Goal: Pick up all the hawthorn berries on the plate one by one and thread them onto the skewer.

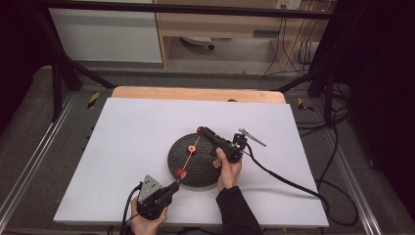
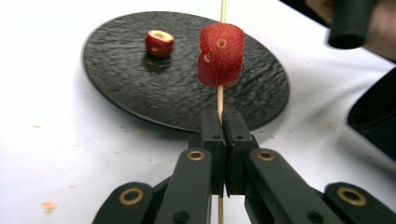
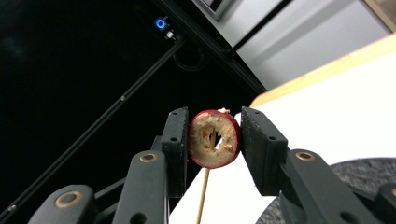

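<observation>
Left gripper (image 1: pixel 172 186): jaws pressed together on near end of thin wooden skewer (image 2: pixel 219 100); we hold it steady beside near rim of round black textured plate (image 1: pixel 210 174).

Skewer: long axis runs from left gripper up and rightward over plate toward right gripper (image 1: pixel 201 130). Red strawberry piece (image 2: pixel 220 55) threaded just above left jaws.

Loose red hollowed fruit ring (image 2: pixel 159 42) lies on plate.

Right gripper: red cored fruit slice (image 3: pixel 214 138) between jaws at skewer's far tip, stick in its hole; left pad touching, right pad slightly apart, so we judge grip loose.

No brands or legible writing.
</observation>
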`<action>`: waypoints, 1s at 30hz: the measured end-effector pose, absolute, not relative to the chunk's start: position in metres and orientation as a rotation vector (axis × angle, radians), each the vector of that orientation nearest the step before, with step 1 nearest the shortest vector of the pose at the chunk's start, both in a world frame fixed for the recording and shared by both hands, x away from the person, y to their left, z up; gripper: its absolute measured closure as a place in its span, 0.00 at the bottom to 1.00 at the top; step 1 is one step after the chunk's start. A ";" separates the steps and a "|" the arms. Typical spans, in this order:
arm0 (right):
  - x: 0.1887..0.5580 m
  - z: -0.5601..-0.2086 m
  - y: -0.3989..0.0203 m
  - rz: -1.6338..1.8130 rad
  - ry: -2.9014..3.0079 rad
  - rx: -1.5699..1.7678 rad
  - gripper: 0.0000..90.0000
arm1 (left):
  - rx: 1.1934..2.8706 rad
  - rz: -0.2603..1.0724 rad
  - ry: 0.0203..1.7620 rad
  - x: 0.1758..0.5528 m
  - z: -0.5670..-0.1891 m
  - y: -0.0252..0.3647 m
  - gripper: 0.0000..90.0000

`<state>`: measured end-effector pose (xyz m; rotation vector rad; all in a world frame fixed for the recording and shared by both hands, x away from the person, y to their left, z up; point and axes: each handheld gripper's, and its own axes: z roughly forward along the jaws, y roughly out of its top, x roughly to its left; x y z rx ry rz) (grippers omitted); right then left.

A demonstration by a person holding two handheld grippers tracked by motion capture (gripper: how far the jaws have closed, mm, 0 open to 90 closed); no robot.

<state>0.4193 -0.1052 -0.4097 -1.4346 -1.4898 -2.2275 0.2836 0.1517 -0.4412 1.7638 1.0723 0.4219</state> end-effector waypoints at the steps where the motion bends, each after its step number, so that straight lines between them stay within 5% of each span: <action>1: 0.420 -0.409 -0.106 -2.211 -1.496 -1.443 0.71 | 1.768 0.433 1.071 0.284 -0.440 0.154 0.99; 15: 0.424 -0.407 -0.114 -2.079 -1.577 -1.470 0.71 | 1.861 0.417 0.995 0.288 -0.438 0.159 0.99; 30: 0.427 -0.418 -0.112 -2.212 -1.529 -1.342 0.71 | 1.706 0.292 1.024 0.282 -0.435 0.167 0.99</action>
